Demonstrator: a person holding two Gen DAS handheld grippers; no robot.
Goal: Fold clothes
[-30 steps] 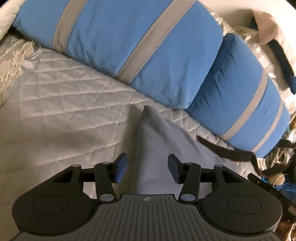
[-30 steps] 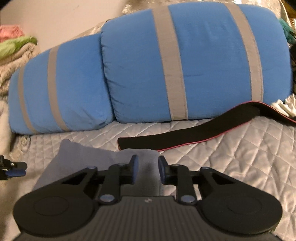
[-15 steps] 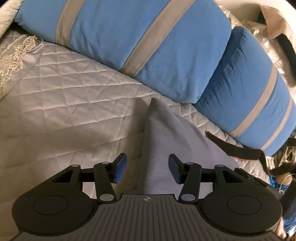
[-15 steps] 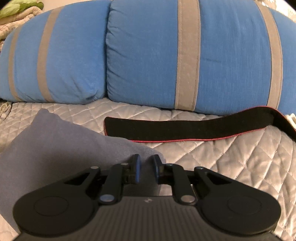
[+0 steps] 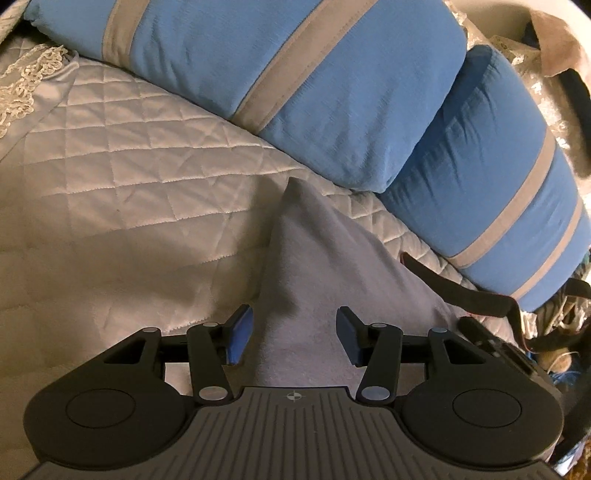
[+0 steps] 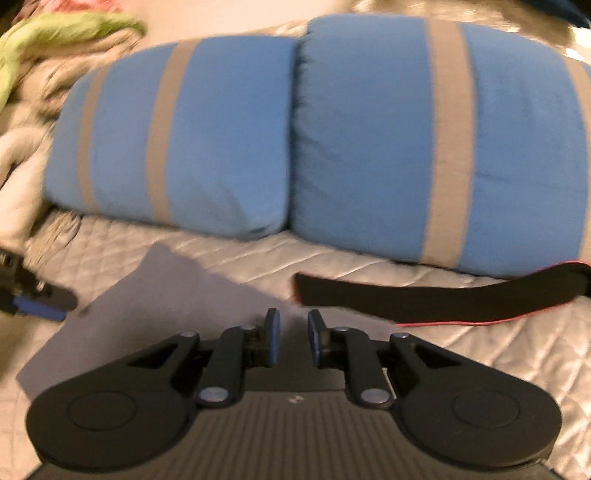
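Note:
A grey folded cloth [image 5: 317, 273] lies flat on the quilted bedspread [image 5: 122, 206], one corner pointing toward the pillows. My left gripper [image 5: 293, 338] is open, low over the cloth's left edge, holding nothing. In the right wrist view the cloth [image 6: 166, 306] lies at lower left. My right gripper [image 6: 293, 341] is open with a narrow gap, over the cloth's right edge, empty. The left gripper's blue pad [image 6: 35, 308] shows at that view's left edge.
Two blue pillows with grey stripes [image 5: 295, 74] [image 6: 424, 140] line the back of the bed. A black strap with a red edge [image 6: 443, 299] lies right of the cloth, also in the left wrist view [image 5: 461, 295]. Piled clothes [image 6: 55, 33] sit at far left.
My right gripper has pulled back and turned left, with its jaws slightly wider; its view is blurred. My left gripper has shifted slightly along the cloth, still open.

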